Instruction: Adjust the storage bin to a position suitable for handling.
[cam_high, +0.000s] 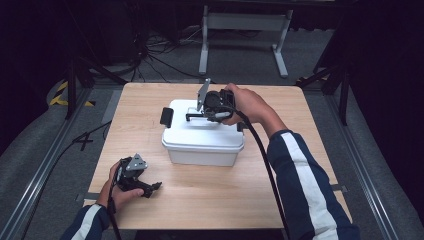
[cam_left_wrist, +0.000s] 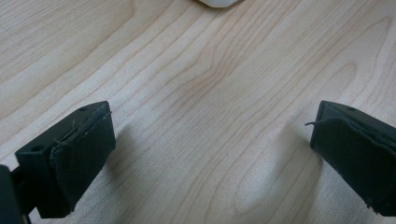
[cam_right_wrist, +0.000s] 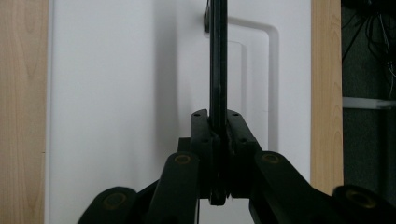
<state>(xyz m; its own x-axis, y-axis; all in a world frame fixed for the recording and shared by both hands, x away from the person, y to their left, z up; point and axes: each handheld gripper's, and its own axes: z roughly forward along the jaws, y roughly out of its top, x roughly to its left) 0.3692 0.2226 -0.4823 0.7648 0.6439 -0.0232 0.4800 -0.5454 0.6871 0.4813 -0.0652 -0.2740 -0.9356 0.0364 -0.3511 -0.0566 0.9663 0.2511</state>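
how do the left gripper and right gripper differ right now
The left gripper has its jaws wide apart with bare wood between them; the right gripper has its jaws shut on the black handle of the white box. The left gripper sits low by the table's near left corner; the right gripper is over the box lid. Both are black and hand-held.

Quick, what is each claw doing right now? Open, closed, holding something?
Left claw: open, holding nothing, low over the wooden table.
Right claw: closed on the black handle on the white box's lid.
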